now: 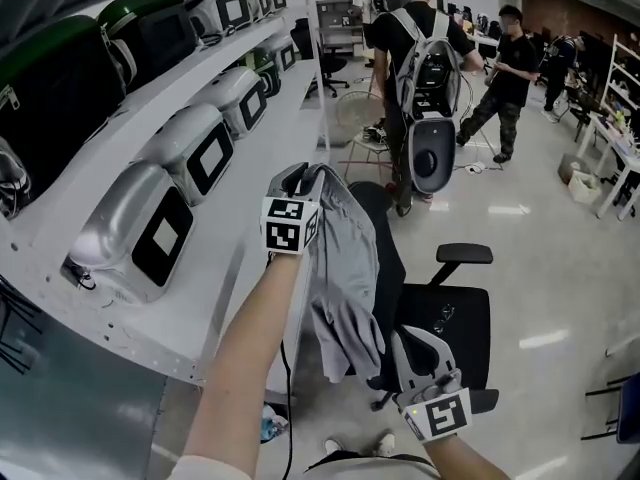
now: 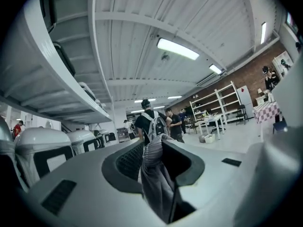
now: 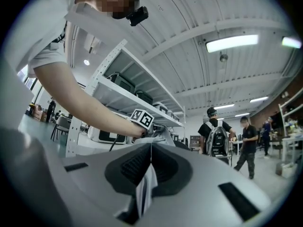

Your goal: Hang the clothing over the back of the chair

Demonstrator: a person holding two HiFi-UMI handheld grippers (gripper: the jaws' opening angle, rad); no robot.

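Since both sets of jaws are already pinched on cloth, the move turns on height over the chair back.

Left gripper [image 2: 154, 148]: jaws narrow, clamped on a ribbed band of the grey garment [image 1: 345, 268], with folds bunched down the throat. Right gripper [image 3: 150, 150]: jaws nearly together on a thin, paler edge of the same garment.

Long axis runs top to bottom in the head view, from the left gripper up high to the right gripper down low. The cloth between them hangs slack, a soft, creased knit.

Chair back [image 1: 390, 243] sits just right of and behind the hanging cloth. The left gripper is about level with its top edge and is the nearer of the two. Can't tell whether any cloth has crossed that edge.

My read: left carries the band over the top and right follows with the tail.

Chair is a black office type with a padded seat [image 1: 455, 323] and an armrest [image 1: 465, 253]. White steel shelf [image 1: 250, 148] with grey hard-shell cases [image 1: 135, 228] runs close by the left arm, so there's a snag risk.
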